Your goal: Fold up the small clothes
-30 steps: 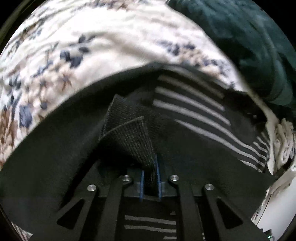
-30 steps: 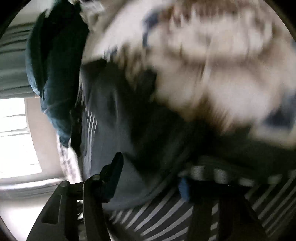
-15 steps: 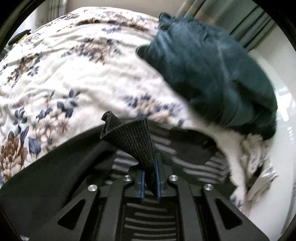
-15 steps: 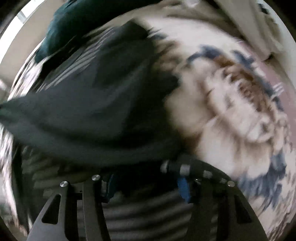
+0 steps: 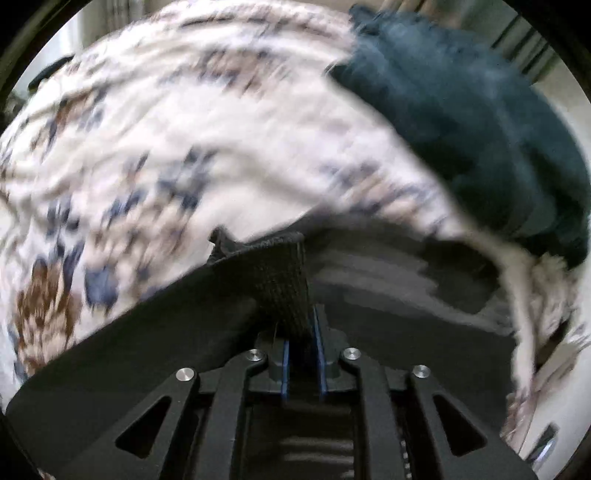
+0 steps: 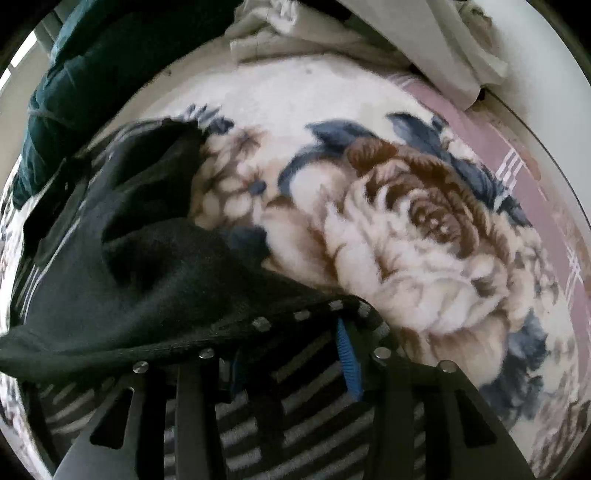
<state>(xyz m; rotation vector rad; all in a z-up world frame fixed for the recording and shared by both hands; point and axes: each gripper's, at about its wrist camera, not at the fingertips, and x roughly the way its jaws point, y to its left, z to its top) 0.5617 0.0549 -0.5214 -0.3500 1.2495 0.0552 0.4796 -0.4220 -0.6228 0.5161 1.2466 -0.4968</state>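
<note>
A black garment with grey-white stripes (image 5: 155,332) lies on a floral blanket (image 5: 184,129). My left gripper (image 5: 302,354) is shut on a ribbed black hem of it (image 5: 284,288) and holds it raised. In the right wrist view the same garment (image 6: 122,280) is draped across my right gripper (image 6: 291,354). Its blue pads stand apart. The garment's studded edge (image 6: 295,315) lies over the fingers and the striped part (image 6: 295,413) hangs below them. I cannot tell whether the right jaws hold cloth.
A dark teal blanket (image 5: 480,122) is heaped at the back right; it also shows in the right wrist view (image 6: 85,66). Pale bedding (image 6: 369,33) and a pink checked sheet (image 6: 517,177) lie beyond the floral blanket (image 6: 406,221).
The left gripper has lifted the hem away from the bed and now swings, blurring the view. The right gripper has turned from the window side to face the floral blanket.
</note>
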